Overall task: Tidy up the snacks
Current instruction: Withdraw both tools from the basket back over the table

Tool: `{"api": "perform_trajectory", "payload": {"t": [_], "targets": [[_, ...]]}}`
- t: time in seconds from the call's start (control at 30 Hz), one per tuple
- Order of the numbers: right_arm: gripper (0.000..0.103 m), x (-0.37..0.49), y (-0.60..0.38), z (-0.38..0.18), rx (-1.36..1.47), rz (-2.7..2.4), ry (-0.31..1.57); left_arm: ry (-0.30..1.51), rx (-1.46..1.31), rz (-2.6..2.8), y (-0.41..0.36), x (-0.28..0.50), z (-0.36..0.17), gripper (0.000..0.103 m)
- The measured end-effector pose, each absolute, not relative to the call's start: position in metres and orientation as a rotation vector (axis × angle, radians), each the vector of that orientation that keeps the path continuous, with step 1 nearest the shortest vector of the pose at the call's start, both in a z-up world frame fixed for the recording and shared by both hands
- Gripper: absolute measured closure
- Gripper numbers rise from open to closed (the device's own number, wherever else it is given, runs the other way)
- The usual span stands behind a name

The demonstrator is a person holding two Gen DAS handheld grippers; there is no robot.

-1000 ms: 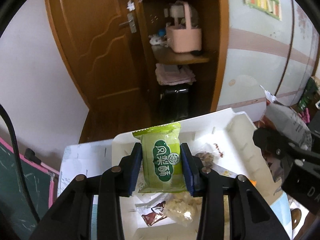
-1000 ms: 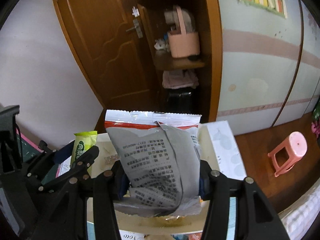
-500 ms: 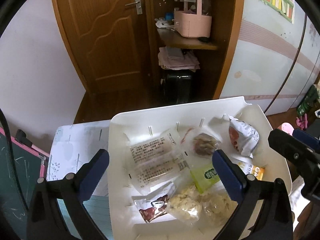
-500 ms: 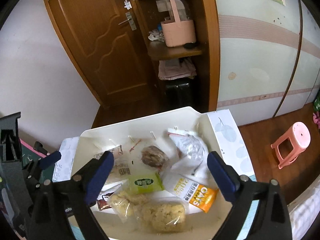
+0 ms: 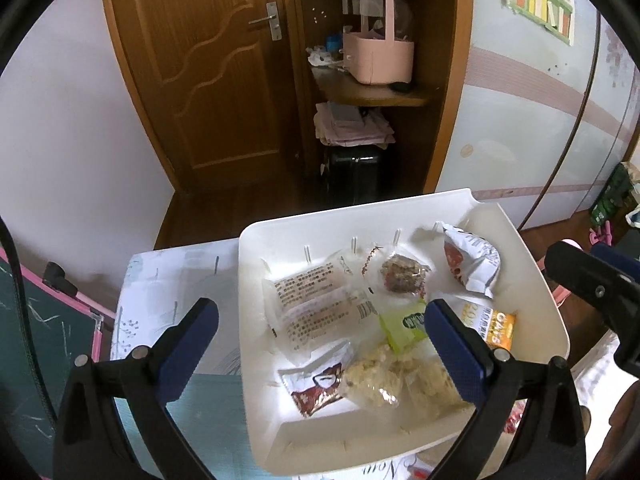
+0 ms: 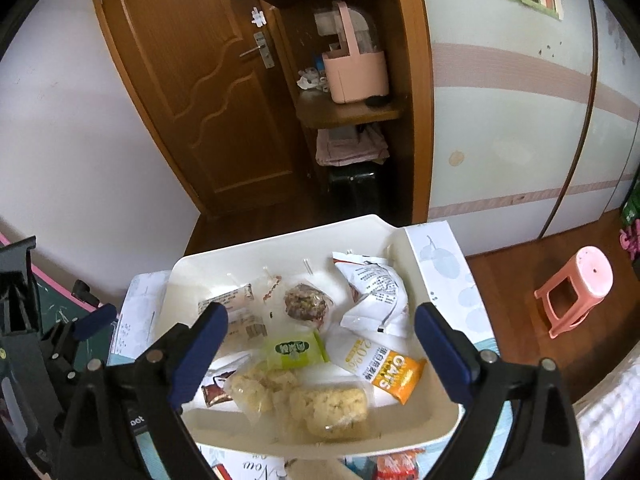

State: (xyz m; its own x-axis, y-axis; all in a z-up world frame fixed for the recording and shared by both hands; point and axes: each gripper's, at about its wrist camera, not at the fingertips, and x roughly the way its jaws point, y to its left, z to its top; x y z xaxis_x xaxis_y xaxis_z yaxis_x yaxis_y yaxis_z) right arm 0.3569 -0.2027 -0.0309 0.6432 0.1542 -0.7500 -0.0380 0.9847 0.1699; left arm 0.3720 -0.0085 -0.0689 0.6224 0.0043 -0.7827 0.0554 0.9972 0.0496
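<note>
A white bin (image 5: 256, 400) (image 6: 384, 428) on the table holds several snack packs. The green pack (image 5: 400, 326) (image 6: 294, 350) lies flat in its middle. The crumpled white and red bag (image 5: 474, 264) (image 6: 374, 292) rests at the bin's far right. An orange oat pack (image 6: 384, 364), a round brown snack (image 6: 306, 304), clear packs of pale puffs (image 6: 328, 400) and a long printed pack (image 5: 312, 300) lie around them. My left gripper (image 5: 320, 350) hangs open above the bin, empty. My right gripper (image 6: 320, 356) is also open and empty over it.
The bin sits on a patterned tablecloth (image 5: 176, 288). A green chalkboard with a pink frame (image 5: 36, 340) stands at left. Behind are a wooden door (image 5: 208, 72), a shelf with a pink basket (image 5: 378, 56), and a pink stool (image 6: 576, 288) on the floor at right.
Both grippers opened wide. The green pack dropped from the left one and the white and red bag from the right one; both packs now lie in the bin.
</note>
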Motion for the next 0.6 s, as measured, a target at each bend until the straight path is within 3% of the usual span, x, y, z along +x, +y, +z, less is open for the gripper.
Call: {"api": "perform_trajectory", "payload": {"t": [0.6], "targets": [[0.007,0.25,-0.205,0.047,0.107,0.088,0.767,0.764,0.082,-0.067,0.009,0.265,0.022,0.001]]}}
